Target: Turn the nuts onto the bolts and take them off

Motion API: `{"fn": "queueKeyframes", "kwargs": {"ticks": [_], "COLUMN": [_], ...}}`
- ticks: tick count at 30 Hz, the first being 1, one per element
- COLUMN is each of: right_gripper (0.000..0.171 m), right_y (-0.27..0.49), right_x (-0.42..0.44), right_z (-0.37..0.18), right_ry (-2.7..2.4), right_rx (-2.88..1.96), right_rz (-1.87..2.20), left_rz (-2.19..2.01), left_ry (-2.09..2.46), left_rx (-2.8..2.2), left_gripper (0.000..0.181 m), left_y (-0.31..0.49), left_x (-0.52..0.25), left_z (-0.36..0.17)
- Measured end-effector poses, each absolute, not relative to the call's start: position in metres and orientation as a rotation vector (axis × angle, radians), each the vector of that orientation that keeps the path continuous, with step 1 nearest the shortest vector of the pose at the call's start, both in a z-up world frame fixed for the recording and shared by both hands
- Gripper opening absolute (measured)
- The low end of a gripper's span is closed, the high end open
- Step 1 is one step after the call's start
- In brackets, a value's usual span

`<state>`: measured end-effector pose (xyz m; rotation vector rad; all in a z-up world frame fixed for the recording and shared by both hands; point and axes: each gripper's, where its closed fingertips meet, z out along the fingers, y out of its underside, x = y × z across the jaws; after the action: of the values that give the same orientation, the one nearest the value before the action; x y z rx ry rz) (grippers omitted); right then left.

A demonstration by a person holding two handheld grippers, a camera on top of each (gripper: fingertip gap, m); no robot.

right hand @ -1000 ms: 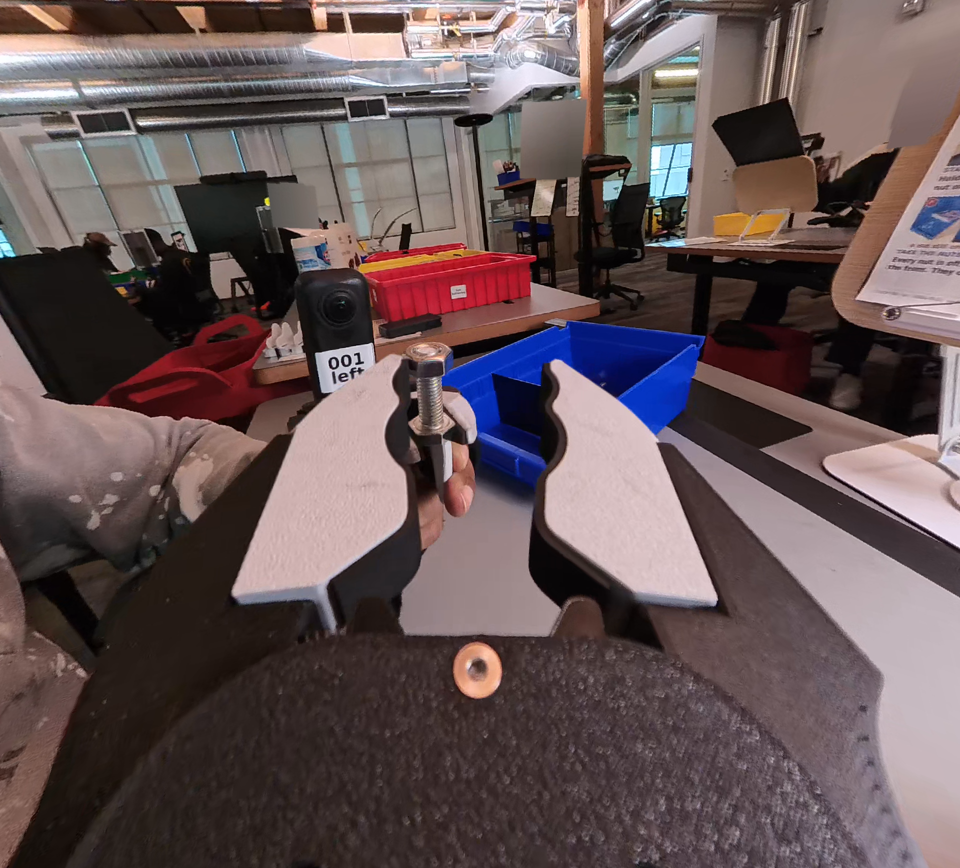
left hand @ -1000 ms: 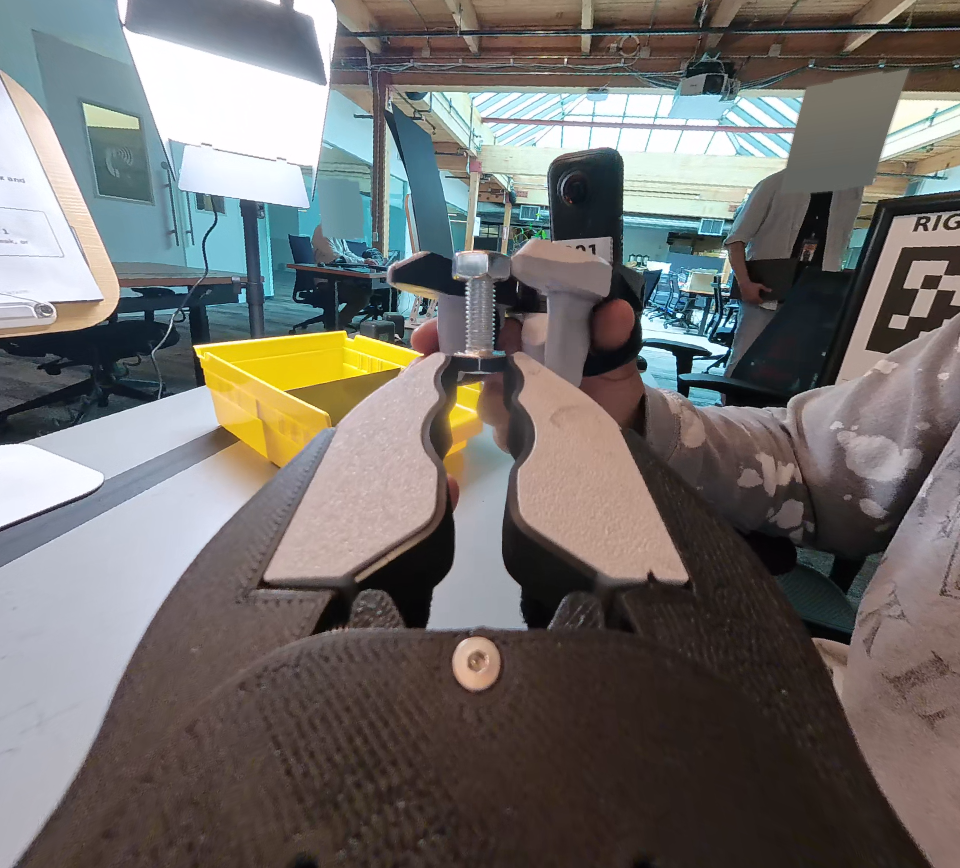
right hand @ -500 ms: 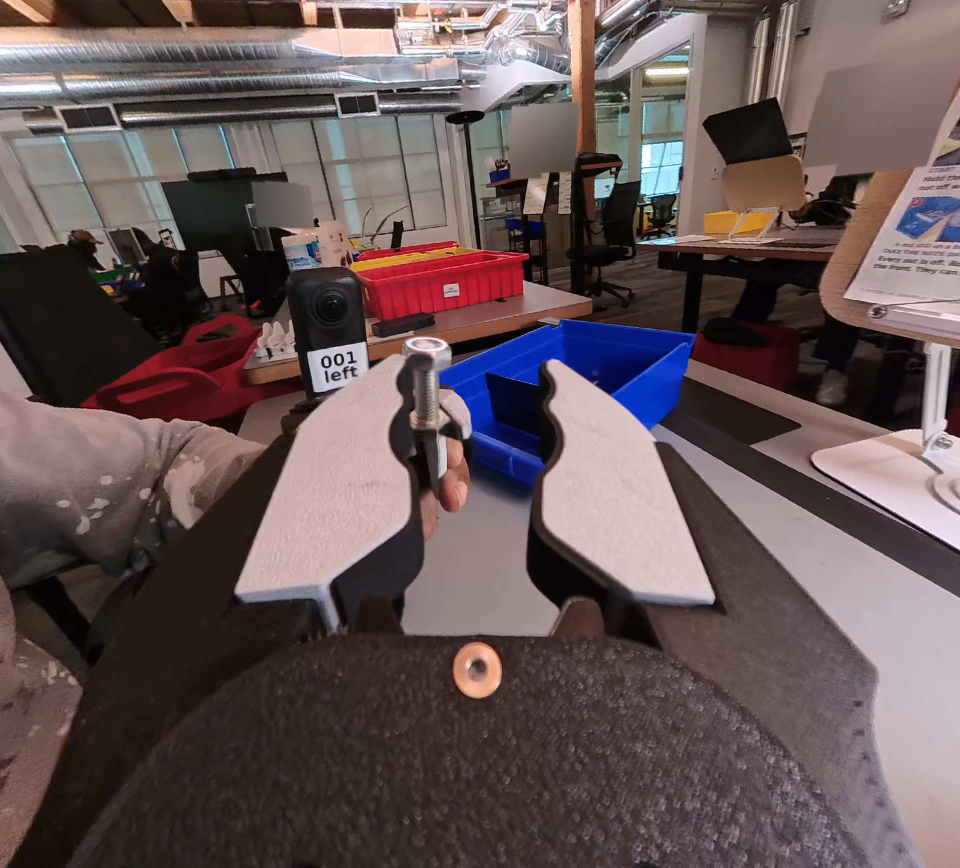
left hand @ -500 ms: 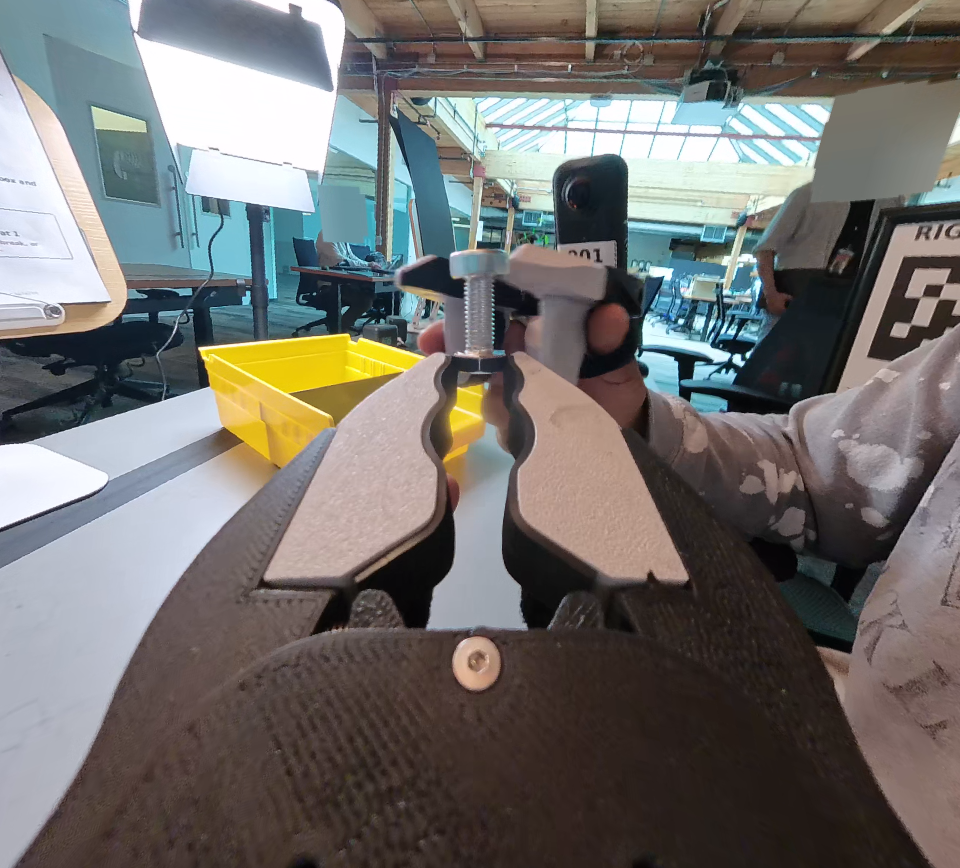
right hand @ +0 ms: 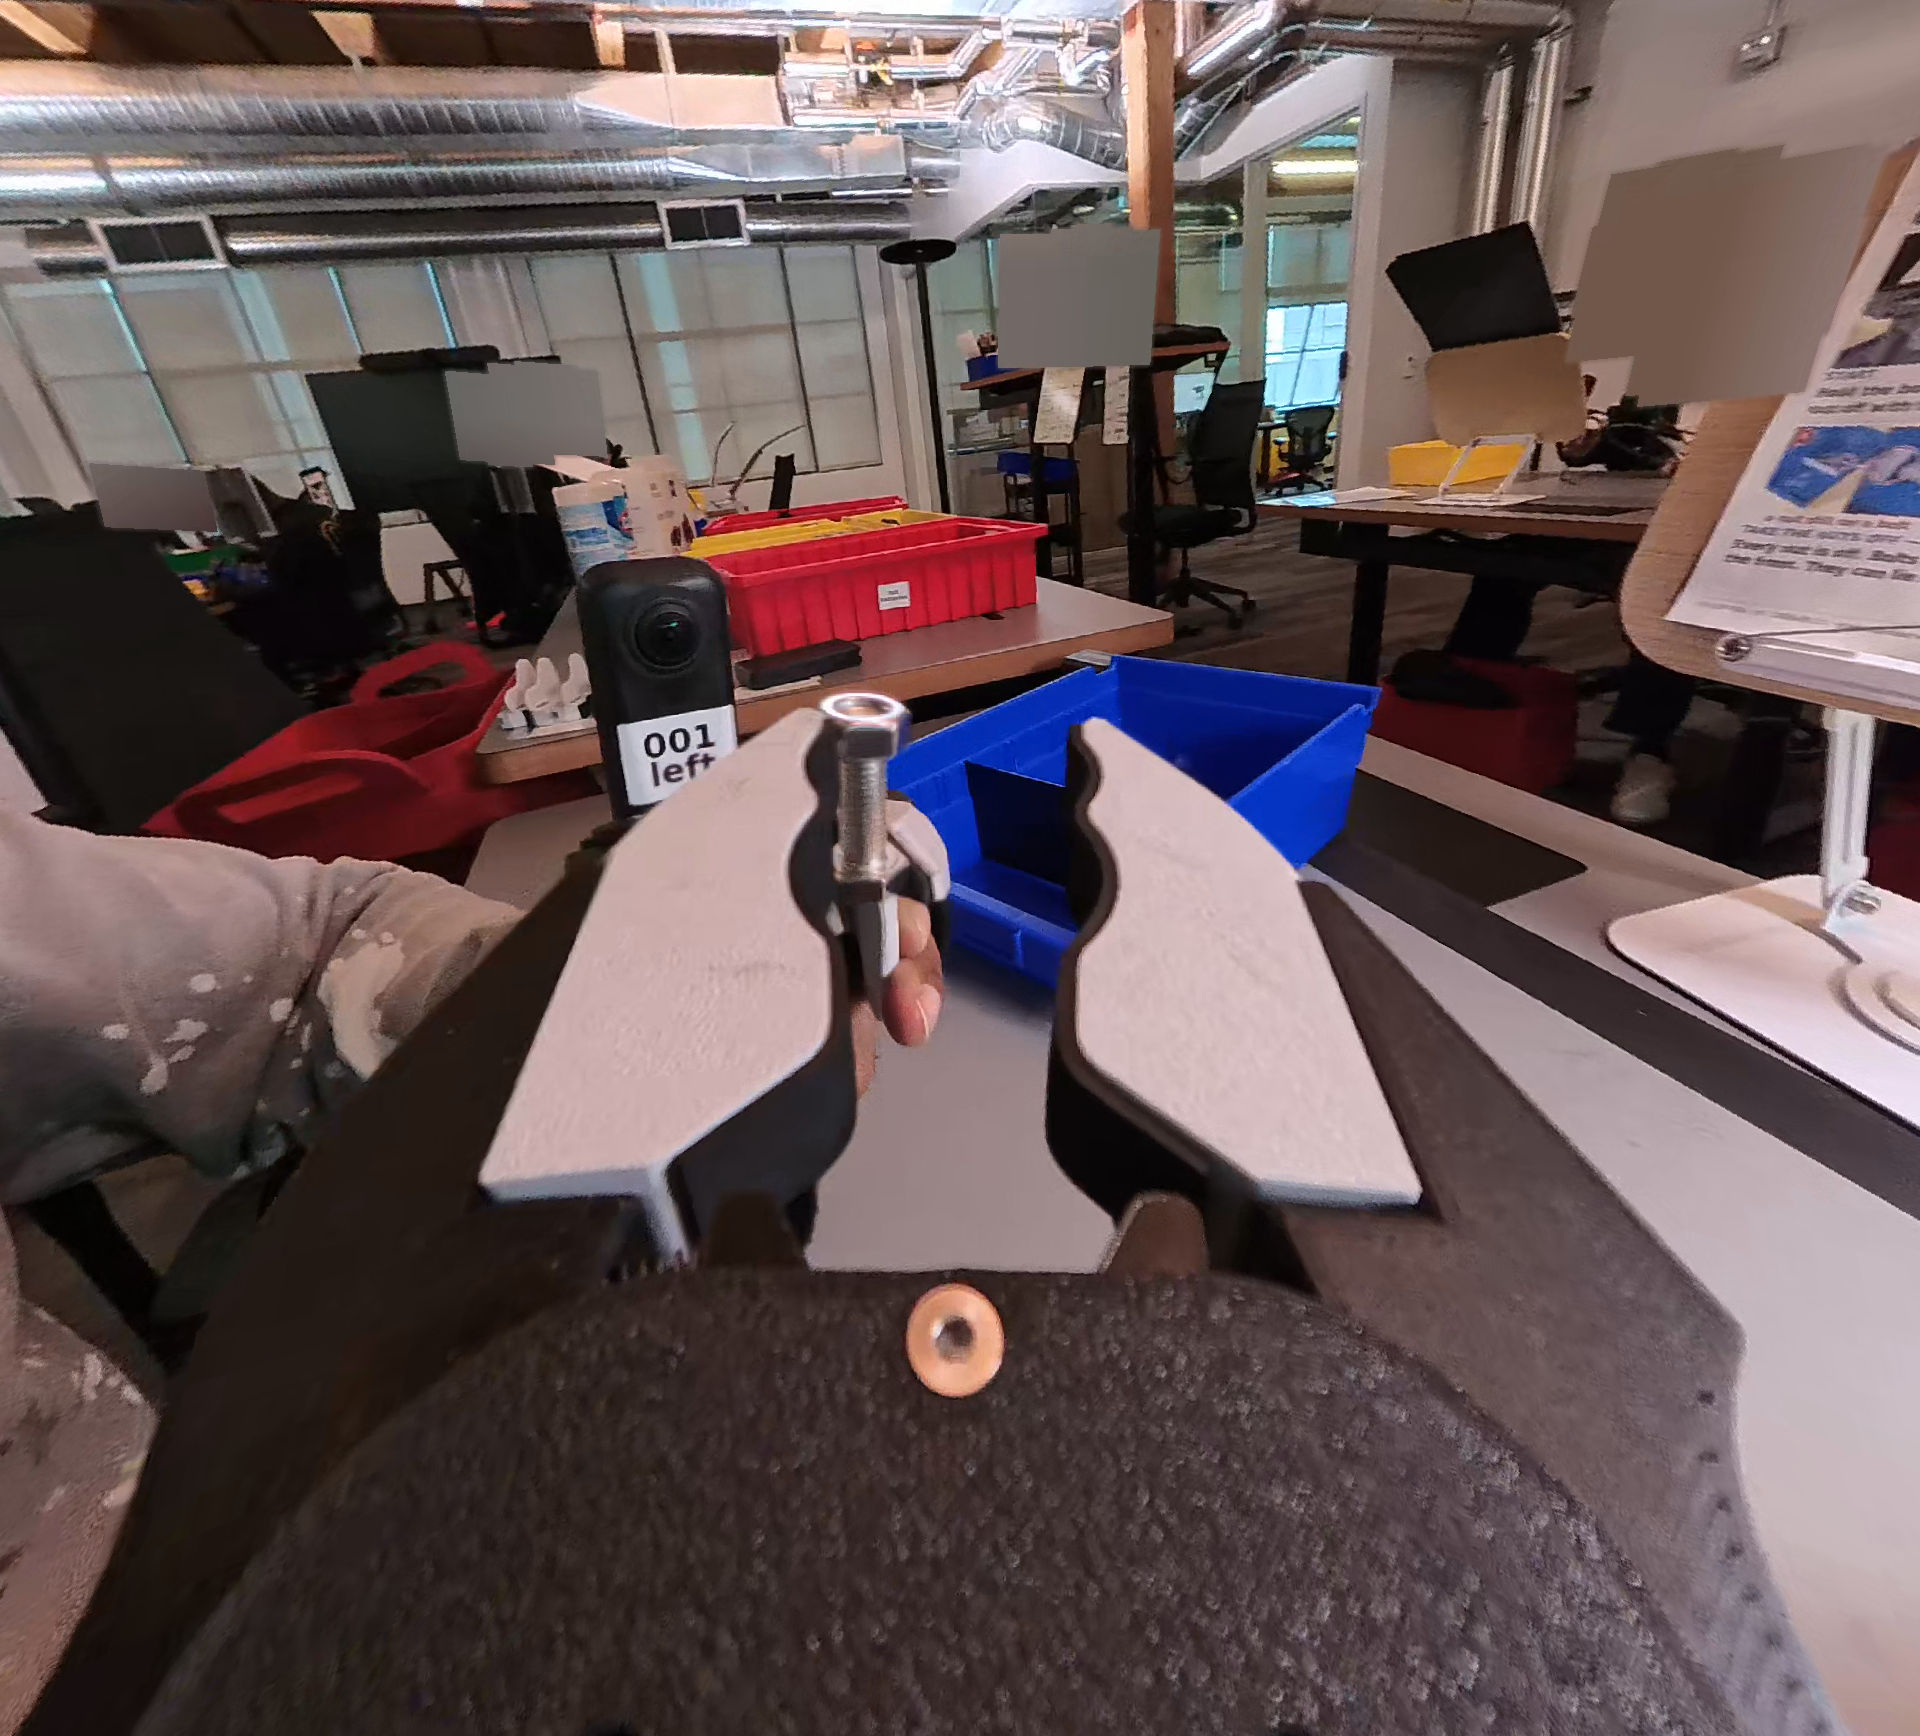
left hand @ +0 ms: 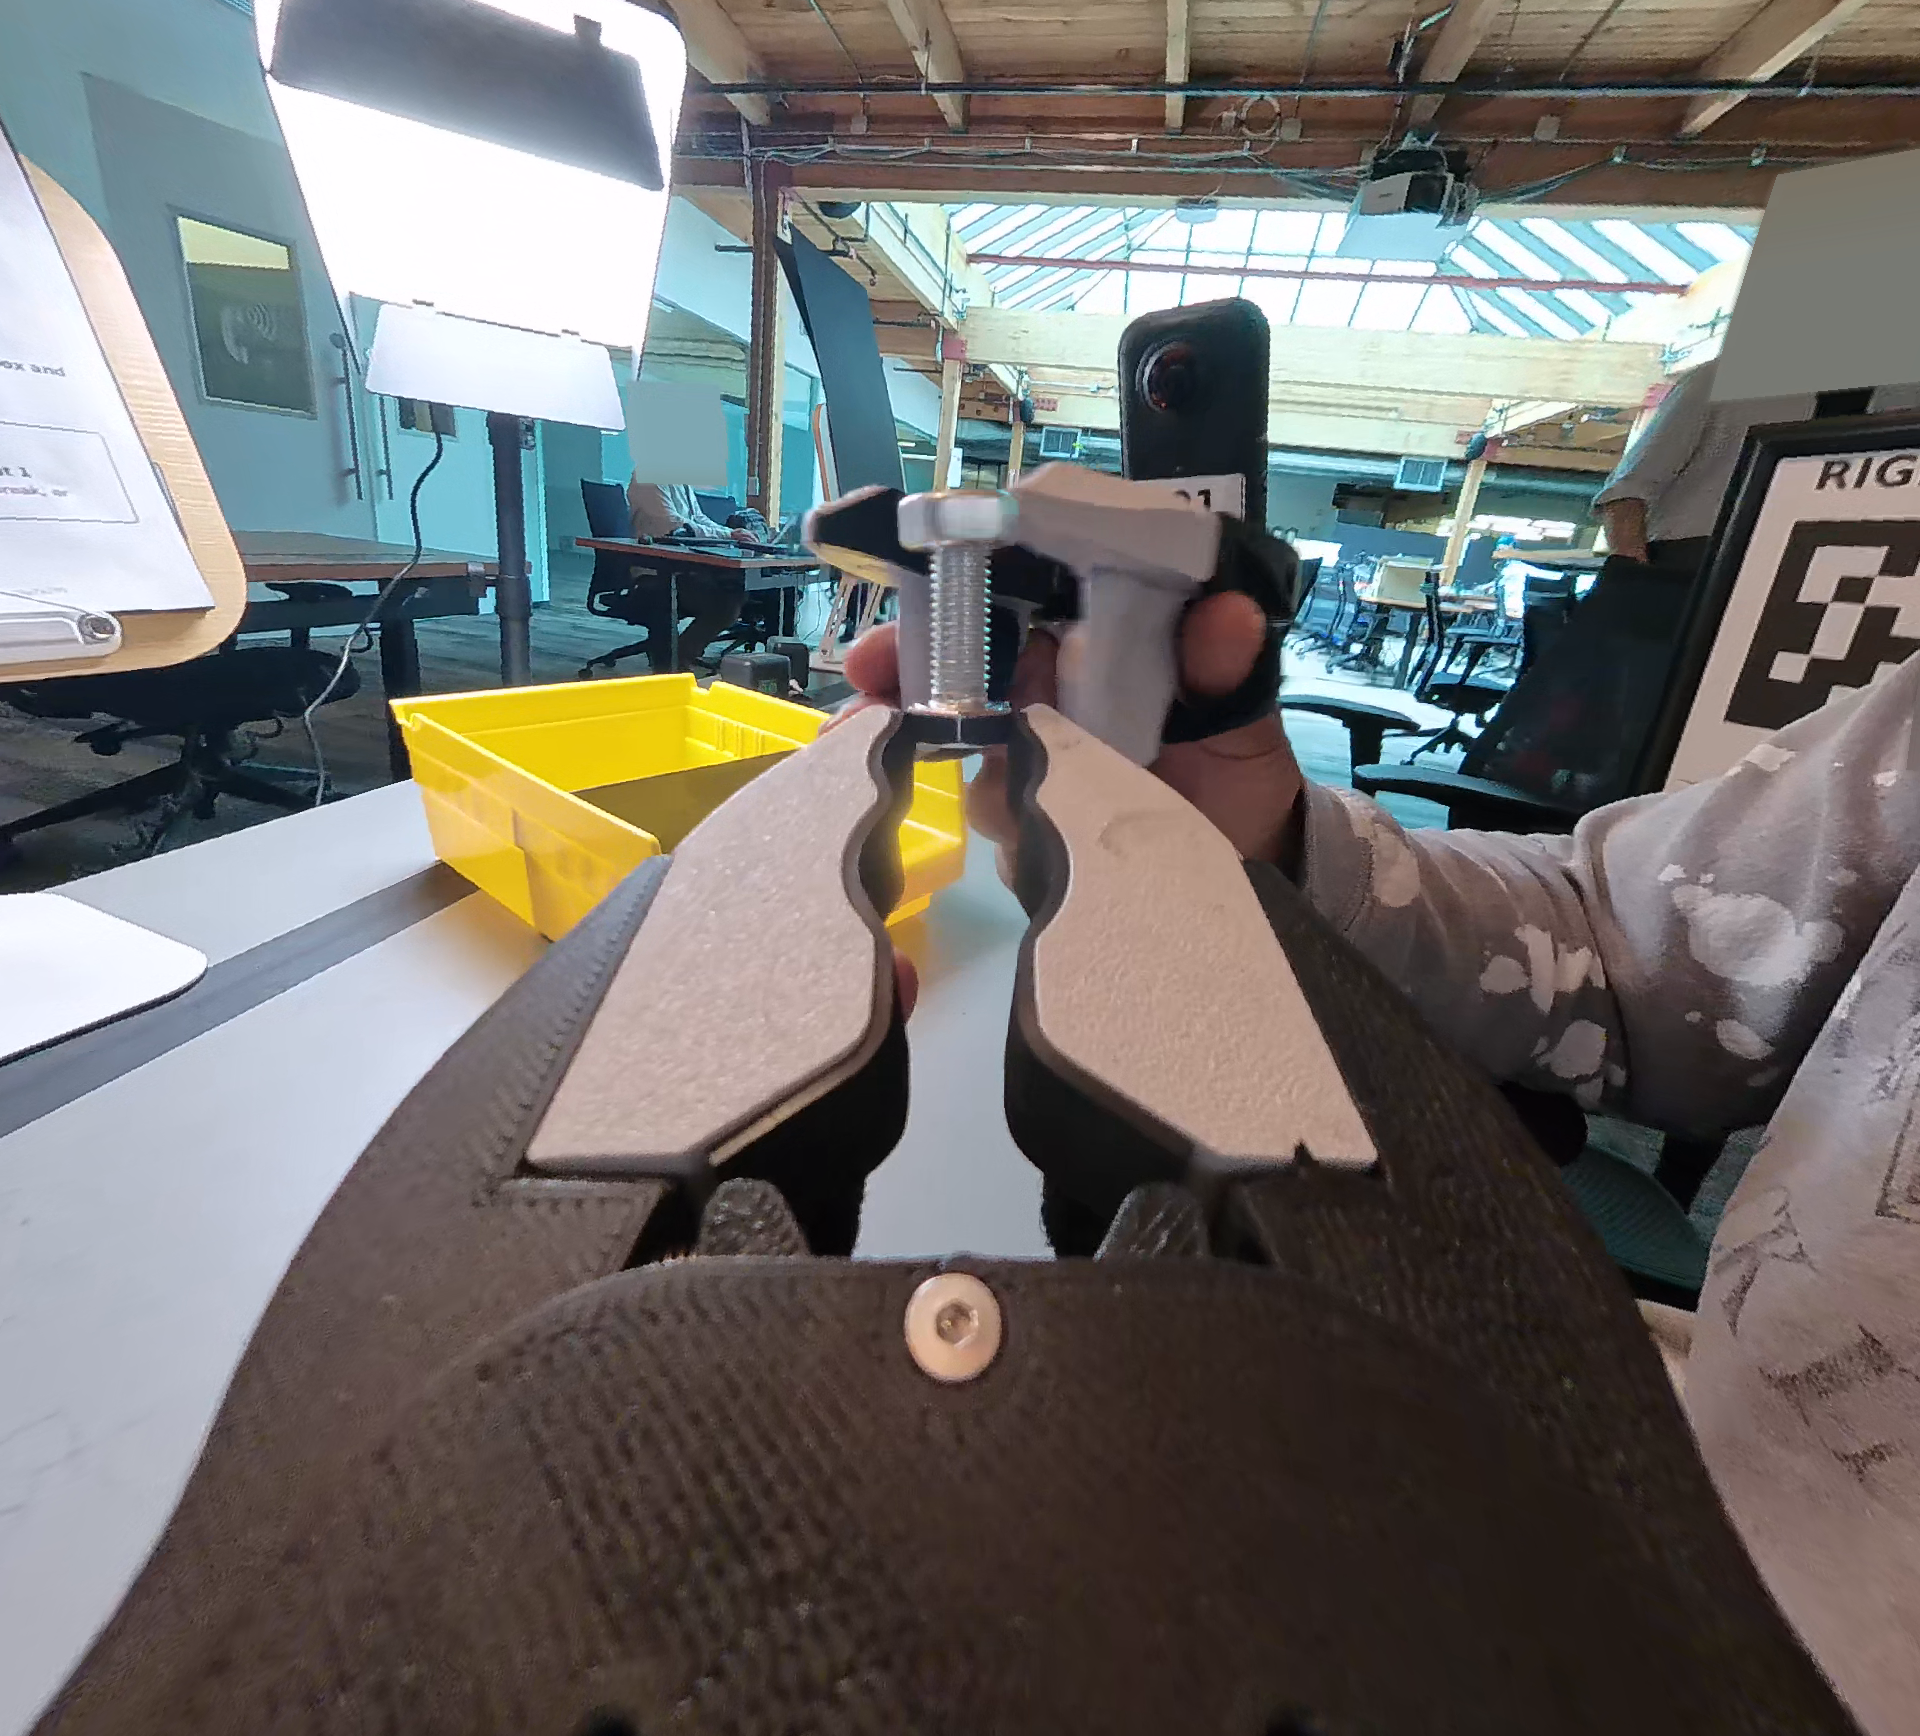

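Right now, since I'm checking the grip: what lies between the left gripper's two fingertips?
A dark nut, on the lower end of the upright bolt, pinched by the left gripper. The left wrist view shows it.

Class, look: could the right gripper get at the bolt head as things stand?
Probably yes. The right gripper is open and the bolt head stands between its fingers, nothing blocking; the left gripper grips only the nut below.
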<state>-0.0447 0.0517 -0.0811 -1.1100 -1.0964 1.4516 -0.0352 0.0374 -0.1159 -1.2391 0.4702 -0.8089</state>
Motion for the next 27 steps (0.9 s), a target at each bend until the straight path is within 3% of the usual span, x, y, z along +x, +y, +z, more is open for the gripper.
{"fn": "queueKeyframes", "kwargs": {"ticks": [1,2,10,12,15,24,27], "right_gripper": [0.026,0.023,0.046,0.046,0.026,0.045,0.022], "right_y": [0.059,0.066,0.049,0.05,0.068,0.047,0.065], "right_x": [-0.043,-0.041,-0.044,-0.046,-0.041,-0.046,-0.04], "right_z": [-0.081,-0.08,-0.08,-0.082,-0.082,-0.081,-0.079], "right_ry": [-1.06,-1.028,-1.098,-1.107,-1.027,-1.112,-1.02], "right_rx": [-1.135,-1.138,-1.1,-1.107,-1.153,-1.096,-1.127], "right_rz": [1.425,1.401,1.482,1.466,1.425,1.47,1.44], "left_rz": [-0.816,-0.807,-0.808,-0.81,-0.798,-0.801,-0.8], "left_ry": [0.475,0.479,0.48,0.478,0.483,0.485,0.486], "left_rx": [-1.232,-1.228,-1.233,-1.232,-1.22,-1.23,-1.217], "left_gripper": [0.018,0.018,0.018,0.018,0.018,0.018,0.018], "left_y": [0.036,0.036,0.037,0.036,0.035,0.036,0.034], "left_x": [-0.036,-0.035,-0.035,-0.035,-0.036,-0.034,-0.036], "left_z": [-0.115,-0.114,-0.116,-0.115,-0.113,-0.114,-0.112]}}
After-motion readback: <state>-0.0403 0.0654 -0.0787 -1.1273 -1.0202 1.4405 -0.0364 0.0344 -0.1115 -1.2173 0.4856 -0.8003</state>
